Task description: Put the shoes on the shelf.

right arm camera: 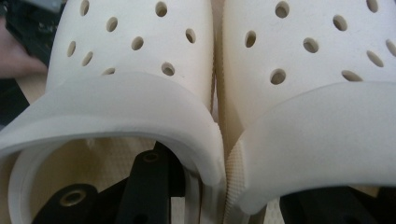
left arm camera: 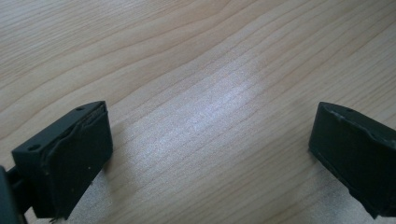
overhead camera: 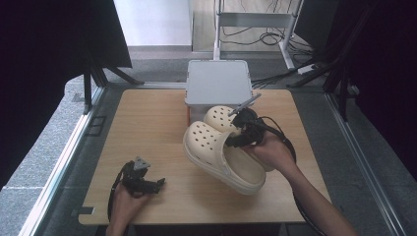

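**2 clogs held together over the table**

My right gripper (overhead camera: pixel 235 140) clamps the 2 cream clogs (overhead camera: pixel 223 152) by their inner walls, lifted just before the grey box (overhead camera: pixel 217 81). My left gripper (overhead camera: pixel 156 183) rests with jaws apart on the wooden table (overhead camera: pixel 147 123). Grey floor surrounds it.

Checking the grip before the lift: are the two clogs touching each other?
Touching. The right gripper view shows the left clog and right clog pressed side to side.
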Tool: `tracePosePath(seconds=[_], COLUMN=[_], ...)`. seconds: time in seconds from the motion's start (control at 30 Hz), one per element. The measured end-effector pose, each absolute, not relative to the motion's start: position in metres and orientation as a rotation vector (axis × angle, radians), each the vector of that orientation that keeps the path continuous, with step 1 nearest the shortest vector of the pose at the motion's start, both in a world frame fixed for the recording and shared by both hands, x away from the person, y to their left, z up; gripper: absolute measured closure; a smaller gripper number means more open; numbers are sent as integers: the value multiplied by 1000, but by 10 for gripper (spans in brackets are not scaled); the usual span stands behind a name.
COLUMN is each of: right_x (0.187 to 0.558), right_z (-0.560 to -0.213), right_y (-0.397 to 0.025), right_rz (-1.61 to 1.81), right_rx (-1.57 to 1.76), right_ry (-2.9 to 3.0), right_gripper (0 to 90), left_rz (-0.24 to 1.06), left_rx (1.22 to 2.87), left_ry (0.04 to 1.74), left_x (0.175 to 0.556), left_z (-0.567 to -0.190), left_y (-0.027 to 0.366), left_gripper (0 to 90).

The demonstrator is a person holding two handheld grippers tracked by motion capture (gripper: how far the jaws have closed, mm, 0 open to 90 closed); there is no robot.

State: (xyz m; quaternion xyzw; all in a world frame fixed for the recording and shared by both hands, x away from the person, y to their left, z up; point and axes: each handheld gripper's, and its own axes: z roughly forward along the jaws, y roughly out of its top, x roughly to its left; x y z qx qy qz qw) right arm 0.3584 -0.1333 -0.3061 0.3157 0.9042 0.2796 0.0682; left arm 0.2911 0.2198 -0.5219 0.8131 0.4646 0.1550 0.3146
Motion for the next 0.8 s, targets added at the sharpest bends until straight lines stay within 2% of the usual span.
tracePosePath(seconds=[0.43, 0.8], right_x=[383, 425], right_z=[-265, -244], right_y=[-122, -106], right_rz=[846, 816], right_rx=[1006, 1140], right_ry=[2667, 2567], right_gripper=[647, 648], left_rz=[408, 408], left_rx=[2143, 2143], left_ry=[1223, 1223], left_x=[291, 291], left_z=[-522, -522], left_y=[220, 220], left_gripper=[0, 0])
